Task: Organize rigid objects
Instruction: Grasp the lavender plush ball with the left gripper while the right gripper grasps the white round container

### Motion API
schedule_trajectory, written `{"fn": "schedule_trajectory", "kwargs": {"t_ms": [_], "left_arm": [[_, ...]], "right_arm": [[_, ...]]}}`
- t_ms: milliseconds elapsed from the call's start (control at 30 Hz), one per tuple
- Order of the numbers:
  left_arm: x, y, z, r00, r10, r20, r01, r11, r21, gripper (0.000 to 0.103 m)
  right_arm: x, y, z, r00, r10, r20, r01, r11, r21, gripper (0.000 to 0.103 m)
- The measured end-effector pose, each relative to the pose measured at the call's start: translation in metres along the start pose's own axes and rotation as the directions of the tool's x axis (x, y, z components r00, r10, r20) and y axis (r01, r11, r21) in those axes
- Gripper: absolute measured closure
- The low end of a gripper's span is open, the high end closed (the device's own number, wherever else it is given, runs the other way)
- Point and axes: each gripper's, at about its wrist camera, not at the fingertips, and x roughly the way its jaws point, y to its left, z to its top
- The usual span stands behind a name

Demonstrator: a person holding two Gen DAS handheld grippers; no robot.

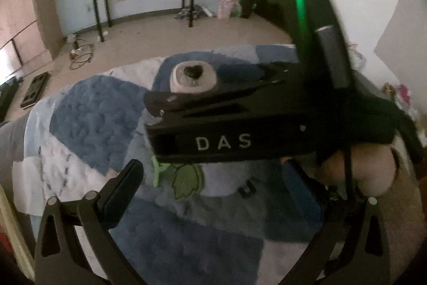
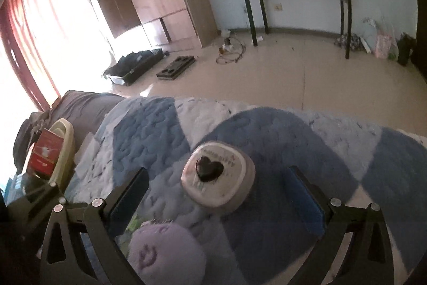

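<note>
1. Your right gripper (image 2: 213, 194) has its jaws spread as wide as they go, and the round white-and-grey tin with a dark heart on its lid (image 2: 217, 182) lies between the two blue-padded fingers (image 2: 307, 202), with neither pad touching it
2. The tin rests on the blue-and-white quilted blanket (image 2: 149, 130), near the blanket's far edge that borders the floor; a lilac plush toy (image 2: 162, 250) lies just beside it on your side
3. Lower the right gripper until the pads sit level with the tin's grey side wall, not its lid, so the grip does not slide off the rounded top
4. Centre the tin between the pads before squeezing; at present it looks nearer the right pad
5. Your left gripper (image 1: 213, 178) is also spread and holds nothing; the right tool's black body crosses in front of it, so keep the left one back to avoid a knock
6. The cream basket holding a red box (image 2: 62, 148) at the blanket's left edge is a likely destination, though that is only my guess
</note>
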Motion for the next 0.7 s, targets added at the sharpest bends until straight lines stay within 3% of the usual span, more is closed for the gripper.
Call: {"fn": "schedule_trajectory", "kwargs": {"t_ms": [133, 267, 367, 467, 533, 700], "left_arm": [[0.010, -0.005, -0.004, 1.000, 0.016, 0.007, -0.016, 1.000, -0.026, 0.000], [0.012, -0.002, -0.007, 0.999, 0.024, 0.034, -0.024, 1.000, -0.016, 0.003], [0.012, -0.004, -0.008, 0.999, 0.004, 0.032, -0.005, 1.000, 0.020, 0.019], [0.007, -0.001, -0.007, 0.999, 0.003, 0.032, -0.004, 1.000, 0.029, 0.053], [0.008, 0.007, -0.007, 1.000, -0.010, 0.030, 0.010, 1.000, -0.004, 0.056], [0.007, 0.008, -0.007, 1.000, -0.022, 0.015, 0.021, 0.999, 0.025, 0.056]], "right_arm": [[0.003, -0.009, -0.007, 0.999, 0.017, 0.041, -0.018, 0.999, 0.027, 0.005], [0.007, -0.012, -0.013, 0.999, -0.017, 0.050, 0.015, 0.999, 0.035, 0.012], [0.013, -0.002, -0.014, 0.997, -0.064, 0.037, 0.064, 0.998, -0.004, 0.020], [0.019, 0.005, -0.014, 0.994, -0.100, 0.033, 0.101, 0.995, -0.019, 0.030], [0.019, 0.005, -0.012, 0.994, -0.103, 0.033, 0.103, 0.995, -0.015, 0.036], [0.025, 0.013, -0.009, 0.993, -0.112, 0.033, 0.113, 0.993, -0.044, 0.052]]}}
